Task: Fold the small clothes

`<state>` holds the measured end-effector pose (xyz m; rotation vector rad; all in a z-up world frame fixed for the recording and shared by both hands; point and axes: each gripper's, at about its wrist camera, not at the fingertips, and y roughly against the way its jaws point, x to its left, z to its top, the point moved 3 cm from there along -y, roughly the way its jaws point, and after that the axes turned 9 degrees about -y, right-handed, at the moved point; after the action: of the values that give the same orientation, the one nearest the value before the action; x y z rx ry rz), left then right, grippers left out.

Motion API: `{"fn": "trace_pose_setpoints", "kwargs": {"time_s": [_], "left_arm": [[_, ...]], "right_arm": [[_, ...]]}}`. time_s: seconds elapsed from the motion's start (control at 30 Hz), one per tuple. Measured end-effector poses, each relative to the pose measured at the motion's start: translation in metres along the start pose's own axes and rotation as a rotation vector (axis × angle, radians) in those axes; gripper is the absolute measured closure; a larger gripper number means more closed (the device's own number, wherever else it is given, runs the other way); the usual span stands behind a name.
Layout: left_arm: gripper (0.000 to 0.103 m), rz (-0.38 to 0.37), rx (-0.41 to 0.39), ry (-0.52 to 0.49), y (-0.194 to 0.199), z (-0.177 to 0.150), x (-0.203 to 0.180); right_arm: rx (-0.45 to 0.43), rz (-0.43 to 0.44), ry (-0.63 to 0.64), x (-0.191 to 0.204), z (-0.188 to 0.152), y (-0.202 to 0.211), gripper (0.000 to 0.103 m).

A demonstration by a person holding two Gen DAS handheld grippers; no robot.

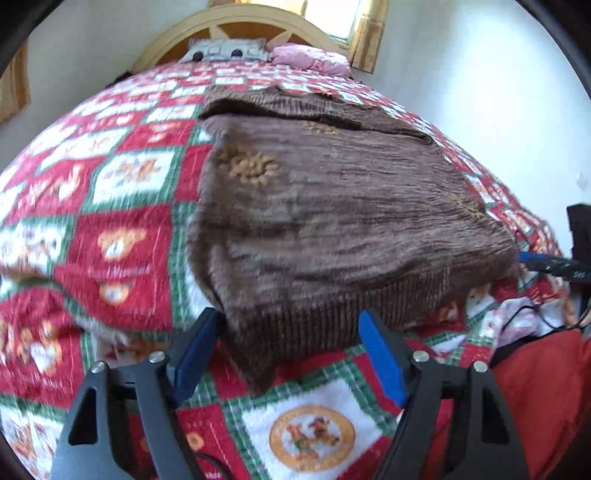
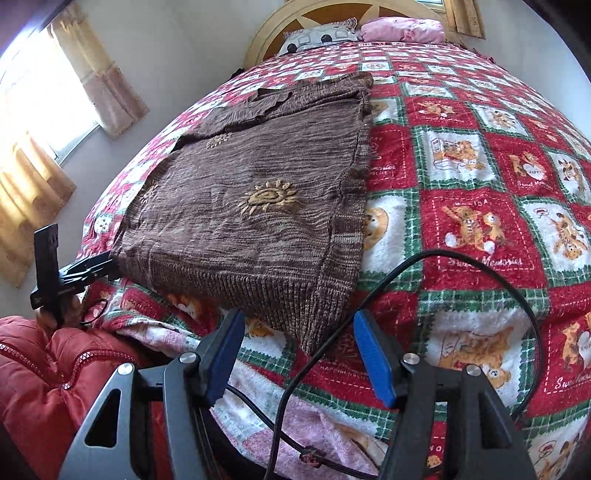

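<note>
Left gripper: jaws partly open, straddling the near-left hem corner of the sweater. The cloth lies between the blue pads, but they do not press on it; nothing is held.

Sweater: brown knit with embroidered suns, lying flat on the quilt at the near end of the bed. Its sleeves appear already folded in along the sides. The long axis runs from the ribbed hem, nearest the cameras, up toward the headboard; the collar end points at the pillows.

Right gripper: jaws partly open over the near-right hem corner. The corner's tip sits between the pads without contact. A black cable loops across the quilt just beside this corner.

Assessment: the step in hand appears to be gripping both hem corners for a fold toward the collar. To do it well, each gripper should take the ribbing squarely and catch every layer, quilt excluded. The right gripper should keep the cable out of its bite. Both corners should then rise evenly so that the hem stays straight.
</note>
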<state>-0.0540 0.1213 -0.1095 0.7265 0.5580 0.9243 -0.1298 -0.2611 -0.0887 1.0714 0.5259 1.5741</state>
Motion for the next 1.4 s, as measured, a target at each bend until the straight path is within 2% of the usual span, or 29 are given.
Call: {"fn": "trace_pose_setpoints", "kwargs": {"time_s": [0.07,0.17,0.23,0.27,0.37,0.43,0.53,0.67,0.77,0.87,1.0,1.03,1.1,1.17,1.23,1.4], "left_arm": [[0.033,-0.002,0.026,0.034,0.0,-0.005,0.007],[0.034,0.01,0.013,0.056,0.002,-0.004,0.012],[0.034,0.002,0.021,0.068,-0.002,-0.003,0.012],[0.034,-0.006,0.026,0.073,-0.005,-0.004,0.011],[0.034,-0.026,0.062,0.079,-0.016,-0.007,0.007],[0.034,-0.033,0.072,0.072,-0.018,-0.008,0.003],[0.034,-0.04,0.065,0.065,-0.018,-0.007,-0.001],[0.034,-0.074,0.032,0.116,-0.011,-0.004,0.007],[0.034,-0.111,0.008,0.152,-0.007,-0.001,0.009],[0.034,-0.12,0.0,0.154,-0.006,0.0,0.01],[0.034,-0.134,0.012,0.158,-0.011,0.0,0.009],[0.039,-0.141,0.015,0.151,-0.011,0.001,0.008],[0.048,-0.143,0.02,0.134,-0.013,0.001,0.005],[0.059,-0.136,0.029,0.134,-0.016,0.001,0.005],[0.084,-0.141,0.045,0.139,-0.019,0.001,0.007],[0.091,-0.184,0.006,0.131,-0.005,0.006,0.001]], "right_arm": [[-0.03,-0.049,0.011,0.001,0.004,0.004,0.04],[-0.165,-0.108,0.045,0.006,0.014,0.028,0.04],[-0.226,-0.12,0.067,0.012,0.019,0.041,0.04],[-0.23,-0.102,0.075,0.014,0.019,0.041,0.04],[-0.179,-0.033,0.057,0.016,0.02,0.026,0.04],[-0.151,-0.02,0.045,0.015,0.02,0.011,0.04],[-0.095,-0.036,0.035,0.008,0.017,-0.008,0.041],[-0.064,-0.101,0.076,0.005,0.01,-0.002,0.041],[-0.039,-0.113,0.079,0.002,-0.001,0.0,0.041],[0.028,-0.041,0.049,0.001,-0.012,-0.009,0.041],[0.054,0.043,0.001,0.001,-0.012,-0.021,0.042],[0.055,0.054,-0.01,0.0,-0.012,-0.023,0.044],[0.055,0.071,-0.049,-0.006,-0.008,-0.026,0.058],[0.068,0.102,-0.096,-0.012,-0.006,-0.034,0.09],[0.09,0.123,-0.132,-0.015,-0.006,-0.039,0.094],[0.091,0.202,-0.097,0.003,-0.004,-0.023,0.095]]}}
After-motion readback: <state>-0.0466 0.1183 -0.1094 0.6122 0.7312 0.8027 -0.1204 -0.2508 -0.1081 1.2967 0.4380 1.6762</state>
